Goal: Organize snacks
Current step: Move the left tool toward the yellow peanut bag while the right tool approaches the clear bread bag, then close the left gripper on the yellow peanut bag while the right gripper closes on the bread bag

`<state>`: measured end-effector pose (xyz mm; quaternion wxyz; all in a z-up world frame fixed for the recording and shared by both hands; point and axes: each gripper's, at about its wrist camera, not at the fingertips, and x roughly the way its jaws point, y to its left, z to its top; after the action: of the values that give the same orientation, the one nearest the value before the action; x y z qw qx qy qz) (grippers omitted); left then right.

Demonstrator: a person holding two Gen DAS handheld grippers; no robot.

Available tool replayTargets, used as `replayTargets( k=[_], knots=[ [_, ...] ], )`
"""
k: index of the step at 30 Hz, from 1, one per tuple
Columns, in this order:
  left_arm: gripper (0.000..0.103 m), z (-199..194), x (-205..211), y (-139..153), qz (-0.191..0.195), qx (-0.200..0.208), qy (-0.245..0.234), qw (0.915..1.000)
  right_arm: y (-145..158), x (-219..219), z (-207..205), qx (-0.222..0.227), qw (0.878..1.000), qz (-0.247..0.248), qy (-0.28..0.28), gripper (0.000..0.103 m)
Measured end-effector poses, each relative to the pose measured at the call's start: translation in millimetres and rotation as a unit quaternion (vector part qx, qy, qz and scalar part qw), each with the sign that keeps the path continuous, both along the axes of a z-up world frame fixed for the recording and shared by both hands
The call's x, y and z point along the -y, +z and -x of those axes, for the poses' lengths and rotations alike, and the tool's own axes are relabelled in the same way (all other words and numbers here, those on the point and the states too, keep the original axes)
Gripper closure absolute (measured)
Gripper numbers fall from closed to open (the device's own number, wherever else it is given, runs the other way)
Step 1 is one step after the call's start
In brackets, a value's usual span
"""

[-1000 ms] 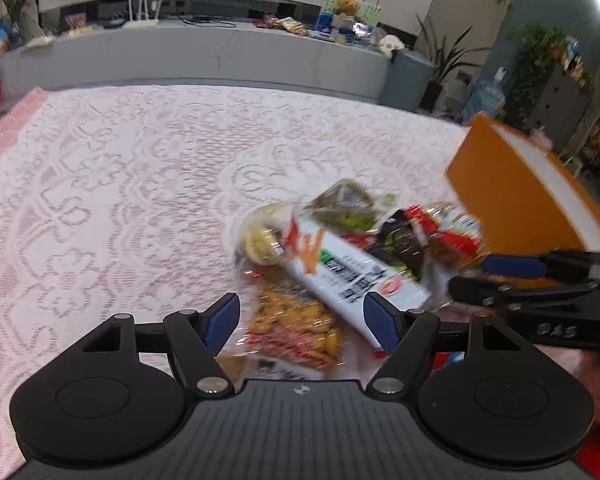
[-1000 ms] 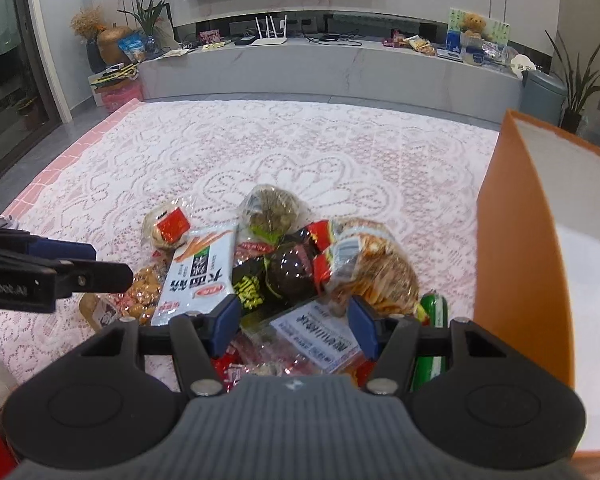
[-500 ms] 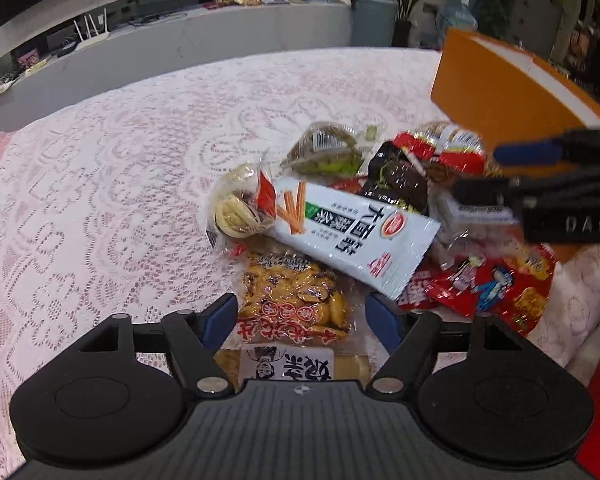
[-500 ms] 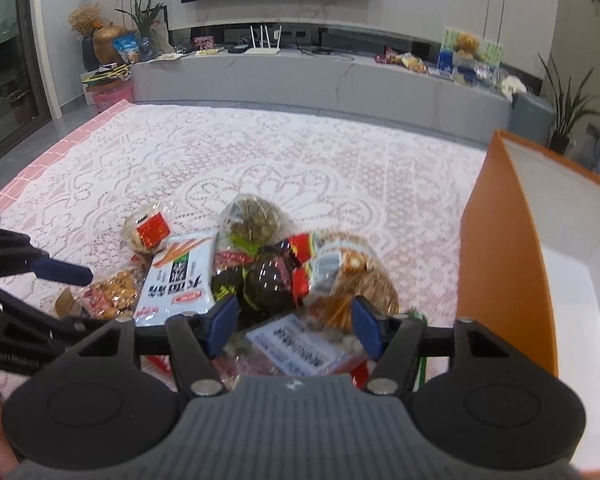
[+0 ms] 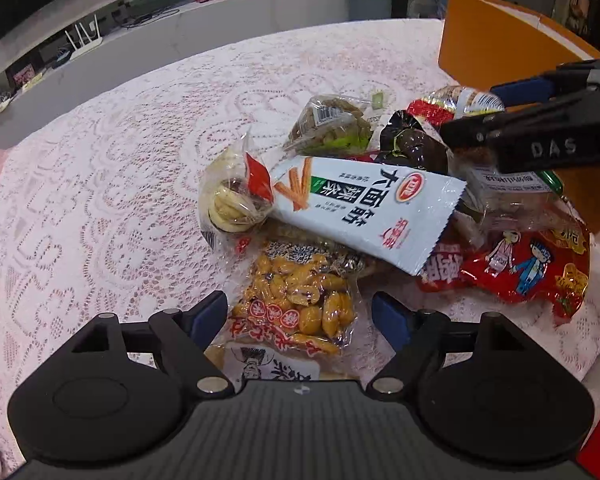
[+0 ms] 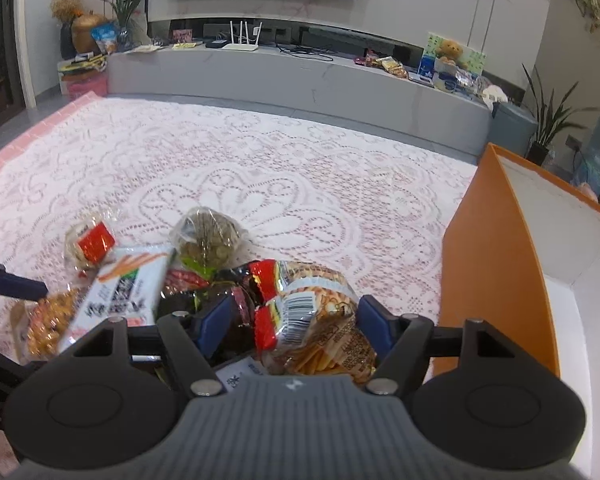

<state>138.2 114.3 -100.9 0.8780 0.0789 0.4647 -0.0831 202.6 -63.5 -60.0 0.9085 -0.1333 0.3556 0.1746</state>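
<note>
A pile of snack packets lies on the lace tablecloth (image 5: 100, 200). My left gripper (image 5: 300, 314) is open, its fingers either side of a clear bag of orange peanuts (image 5: 300, 300). Beyond it lie a long white packet (image 5: 360, 208), a bag of pale rings (image 5: 232, 204), a green-brown bag (image 5: 328, 124) and a red packet (image 5: 528, 264). My right gripper (image 6: 294, 322) is open, its fingers straddling a bag of stick crackers (image 6: 320, 320); it shows in the left wrist view (image 5: 472, 114) too. An orange box (image 6: 496, 264) stands to the right, its white inside showing.
The table's near edge runs just below the pile. A grey TV bench (image 6: 300, 76) with a router, toys and packets stands behind the table. Potted plants (image 6: 548, 120) stand at the far right.
Both grippers have come lower and closer to the pile. The left one now frames the peanut bag; the right one now frames the stick cracker bag. Both stay open.
</note>
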Motion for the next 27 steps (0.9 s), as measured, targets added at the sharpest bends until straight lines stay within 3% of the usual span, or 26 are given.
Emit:
replayTargets(
  k=[4,11,19,23,27],
  knots=[
    [0.028,1.0,-4.7,1.0,0.001,0.006,0.017,0.9998,-3.1,-5.3,4.9,0.021,0.999,0.034,0.005,0.051],
    [0.032,4.4,-0.9,4.7,-0.004,0.018,0.023,0.9996,-6.7,-9.9,16.1,0.050,0.996,0.075,0.007,0.065],
    [0.045,14.6,-22.6,19.7,0.079,0.026,0.075,0.9937,9.6,-0.9,29.4,0.067,0.997,0.034,-0.009,0.066],
    [0.062,24.9,-23.4,30.7,0.086,0.049,0.087,0.9913,12.9,0.4,36.0,0.073,0.997,0.027,-0.008,0.066],
    [0.064,28.0,-23.7,32.5,0.092,0.051,0.094,0.9900,15.7,1.9,41.4,0.078,0.997,0.017,-0.003,0.066]
  ],
)
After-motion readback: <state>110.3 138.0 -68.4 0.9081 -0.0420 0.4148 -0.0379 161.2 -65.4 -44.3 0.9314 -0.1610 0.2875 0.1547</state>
